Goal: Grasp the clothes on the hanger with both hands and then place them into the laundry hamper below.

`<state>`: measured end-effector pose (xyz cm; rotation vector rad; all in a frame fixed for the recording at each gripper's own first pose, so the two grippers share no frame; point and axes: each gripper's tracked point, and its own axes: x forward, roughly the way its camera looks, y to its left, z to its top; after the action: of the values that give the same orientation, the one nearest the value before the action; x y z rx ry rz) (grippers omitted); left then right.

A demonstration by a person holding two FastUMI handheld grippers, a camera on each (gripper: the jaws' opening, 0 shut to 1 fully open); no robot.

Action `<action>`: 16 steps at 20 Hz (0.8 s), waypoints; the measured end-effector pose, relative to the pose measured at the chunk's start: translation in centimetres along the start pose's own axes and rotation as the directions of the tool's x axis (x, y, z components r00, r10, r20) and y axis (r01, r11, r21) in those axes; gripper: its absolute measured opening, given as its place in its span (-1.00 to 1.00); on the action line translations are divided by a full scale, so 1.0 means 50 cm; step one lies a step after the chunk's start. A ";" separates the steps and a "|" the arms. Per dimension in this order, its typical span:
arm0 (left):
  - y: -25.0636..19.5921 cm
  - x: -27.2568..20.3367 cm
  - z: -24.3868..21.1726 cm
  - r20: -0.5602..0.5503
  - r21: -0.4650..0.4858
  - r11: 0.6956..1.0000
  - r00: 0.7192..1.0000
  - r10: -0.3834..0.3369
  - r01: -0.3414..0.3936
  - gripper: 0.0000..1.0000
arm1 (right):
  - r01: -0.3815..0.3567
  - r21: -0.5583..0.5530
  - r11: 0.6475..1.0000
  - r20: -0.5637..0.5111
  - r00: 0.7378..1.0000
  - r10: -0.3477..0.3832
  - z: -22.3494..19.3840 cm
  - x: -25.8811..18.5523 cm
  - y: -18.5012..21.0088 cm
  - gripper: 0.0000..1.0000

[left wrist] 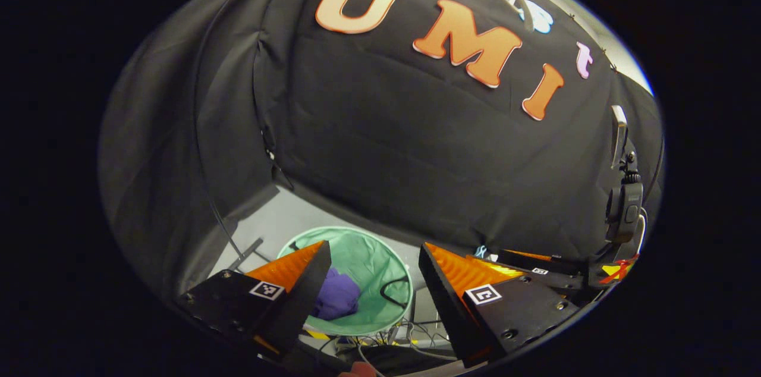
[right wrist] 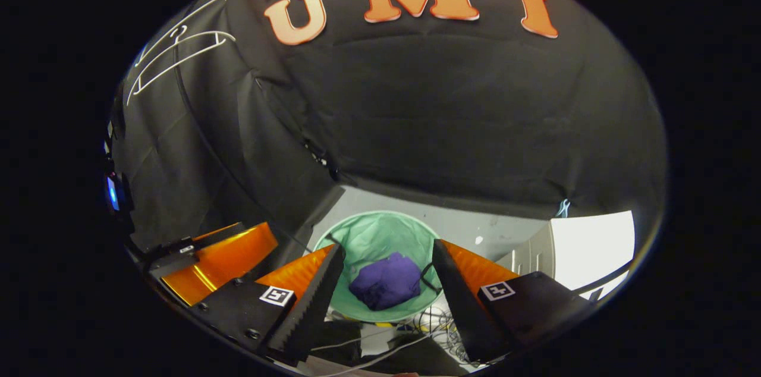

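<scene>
Clearance above the round pale-green fabric laundry hamper (right wrist: 380, 234) is open: its rim is unobstructed and its mouth faces up toward both tools. Bundled purple clothes (right wrist: 386, 288) lie inside the hamper on its lining, toward the near side, touching neither tool. A thin black cord (right wrist: 429, 282) lies against the hamper's inner wall just beside the clothes. Grey floor (right wrist: 469, 225) runs between the hamper's far rim and the black cloth wall. Loose cables (right wrist: 434, 323) lie on the floor at the hamper's near edge.

Right tongs (right wrist: 386, 267) hang above the hamper, angled downward, fingers spread wide with the clothes visible in the gap; nothing is held. Left tongs (left wrist: 371, 270) are likewise spread and empty, tilted down over the hamper's rim, with the clothes seen just past the left finger. A white wire hanger (right wrist: 178, 53) hangs high at the left against the wall, bare.
</scene>
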<state>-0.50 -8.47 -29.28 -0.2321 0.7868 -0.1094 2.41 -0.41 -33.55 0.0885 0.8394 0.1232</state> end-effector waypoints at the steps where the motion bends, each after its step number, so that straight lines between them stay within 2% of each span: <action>1: 0.003 -0.010 0.023 0.031 0.003 1.000 1.000 -0.003 0.003 0.92 | 0.006 -0.011 1.000 0.049 0.999 -0.005 0.025 -0.018 0.000 0.97; 6: -0.021 -0.062 0.160 0.188 -0.023 0.999 0.982 -0.017 0.022 0.91 | 0.021 -0.008 1.000 0.263 0.965 -0.018 0.160 -0.140 0.001 0.97; 11: -0.031 -0.147 0.313 0.402 0.028 1.000 0.916 -0.007 -0.005 0.89 | -0.010 0.032 0.999 0.433 0.902 -0.004 0.270 -0.250 0.003 0.96; 14: -0.033 -0.191 0.362 0.484 0.060 0.997 0.875 0.005 -0.039 0.88 | 0.019 0.014 1.000 0.517 0.855 -0.023 0.332 -0.303 -0.013 1.00; 15: -0.031 -0.205 0.376 0.499 0.057 0.998 0.867 0.004 -0.037 0.82 | 0.029 0.008 1.000 0.540 0.841 -0.029 0.345 -0.320 -0.014 1.00; 16: -0.034 -0.219 0.385 0.512 0.049 0.998 0.859 0.001 -0.031 0.88 | 0.035 0.004 0.999 0.560 0.828 -0.031 0.357 -0.334 -0.016 0.95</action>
<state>5.48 -4.91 -8.18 -0.1887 0.2508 -0.0487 4.75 -4.13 -9.47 0.0974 0.2468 0.0603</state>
